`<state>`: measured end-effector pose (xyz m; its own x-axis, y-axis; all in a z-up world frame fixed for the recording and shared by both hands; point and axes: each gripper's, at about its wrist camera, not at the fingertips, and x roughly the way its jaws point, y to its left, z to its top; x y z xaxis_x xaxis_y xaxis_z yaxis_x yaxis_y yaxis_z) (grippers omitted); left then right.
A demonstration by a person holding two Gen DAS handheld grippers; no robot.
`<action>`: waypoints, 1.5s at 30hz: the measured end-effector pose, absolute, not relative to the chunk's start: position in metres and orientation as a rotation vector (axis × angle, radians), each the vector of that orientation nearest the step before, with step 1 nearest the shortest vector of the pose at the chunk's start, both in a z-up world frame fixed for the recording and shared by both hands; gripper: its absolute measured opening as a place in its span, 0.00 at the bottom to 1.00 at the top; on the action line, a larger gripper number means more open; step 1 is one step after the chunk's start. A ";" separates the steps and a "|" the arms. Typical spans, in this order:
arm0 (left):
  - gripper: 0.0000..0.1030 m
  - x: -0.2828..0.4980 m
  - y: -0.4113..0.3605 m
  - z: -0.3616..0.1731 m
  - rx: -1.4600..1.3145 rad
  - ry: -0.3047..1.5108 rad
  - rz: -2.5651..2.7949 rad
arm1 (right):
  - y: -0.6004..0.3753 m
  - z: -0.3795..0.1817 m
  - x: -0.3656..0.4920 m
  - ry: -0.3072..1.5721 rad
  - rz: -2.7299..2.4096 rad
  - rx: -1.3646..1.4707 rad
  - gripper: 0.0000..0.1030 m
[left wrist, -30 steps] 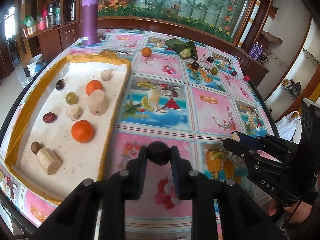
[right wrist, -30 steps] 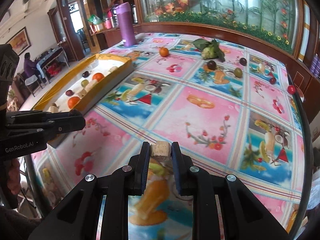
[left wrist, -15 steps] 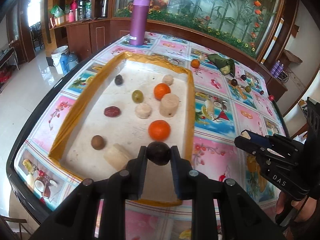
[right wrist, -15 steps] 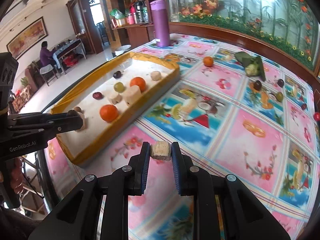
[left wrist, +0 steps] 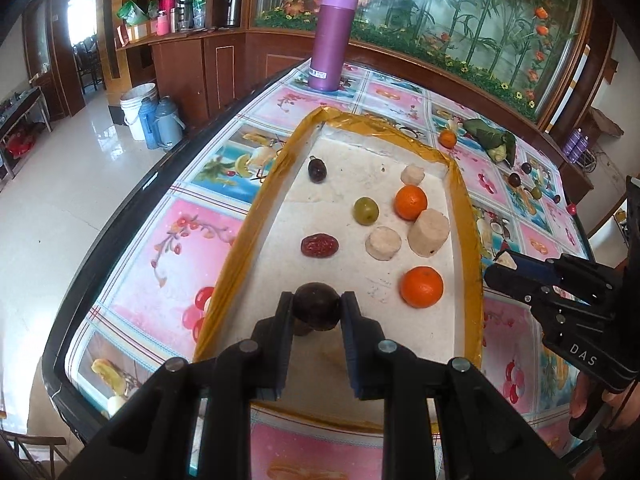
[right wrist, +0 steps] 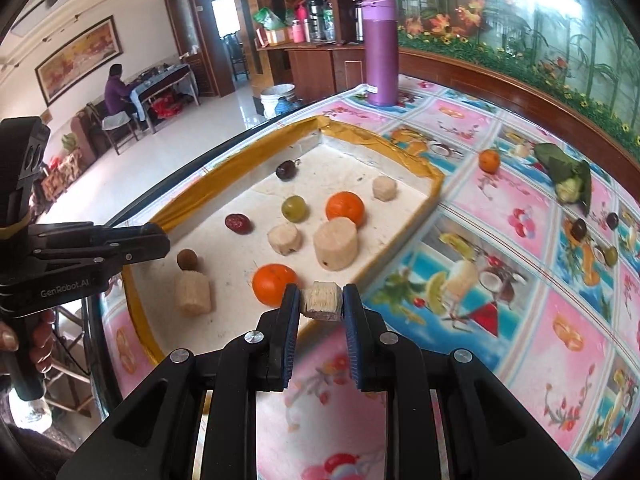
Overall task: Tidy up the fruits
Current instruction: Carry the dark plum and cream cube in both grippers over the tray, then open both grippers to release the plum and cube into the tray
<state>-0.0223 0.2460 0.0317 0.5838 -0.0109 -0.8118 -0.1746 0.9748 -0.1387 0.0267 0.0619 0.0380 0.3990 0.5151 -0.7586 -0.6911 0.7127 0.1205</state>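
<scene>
In the left wrist view my left gripper is shut on a dark round fruit, above the near end of the yellow-rimmed tray. In the right wrist view my right gripper is shut on a pale fibrous chunk at the tray's near right rim. The tray holds two oranges, a green grape, a red date, a dark plum and several pale chunks. A brown fruit and another chunk lie beside the left gripper.
A purple flask stands behind the tray. Further right on the fruit-print tablecloth lie an orange, a leaf-wrapped fruit and small dark fruits. The table's black edge runs left of the tray. A person sits far off.
Both grippers have travelled left across the table to the tray, each keeping its load. The left one now hangs over the tray's near end, the right one at its rim.
</scene>
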 end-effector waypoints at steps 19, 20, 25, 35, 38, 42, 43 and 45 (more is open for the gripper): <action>0.25 0.013 0.261 0.003 -0.228 1.014 0.079 | 0.106 0.003 0.002 0.966 0.875 -0.310 0.20; 0.25 0.014 0.261 0.002 -0.230 1.017 0.081 | 0.107 0.002 0.002 0.966 0.873 -0.314 0.20; 0.25 0.018 0.259 0.001 -0.200 1.014 0.095 | 0.110 0.000 0.003 0.961 0.866 -0.334 0.20; 0.42 0.017 0.253 0.000 -0.134 1.010 0.123 | 0.110 0.001 0.002 0.966 0.845 -0.338 0.21; 0.48 0.014 0.254 0.001 -0.128 1.000 0.127 | 0.108 0.003 0.000 0.964 0.829 -0.340 0.26; 0.48 0.008 0.256 0.003 -0.137 0.994 0.116 | 0.105 0.009 -0.007 0.947 0.807 -0.345 0.26; 0.48 0.007 0.256 0.004 -0.137 0.991 0.115 | 0.103 0.010 -0.009 0.943 0.799 -0.343 0.26; 0.51 0.002 0.256 0.007 -0.145 0.980 0.109 | 0.099 0.014 -0.013 0.940 0.788 -0.330 0.26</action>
<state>0.0016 0.2564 0.0067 0.5532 0.0264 -0.8327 -0.1566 0.9850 -0.0729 -0.0129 0.0993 0.0136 0.3438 0.4569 -0.8204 -0.7279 0.6816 0.0746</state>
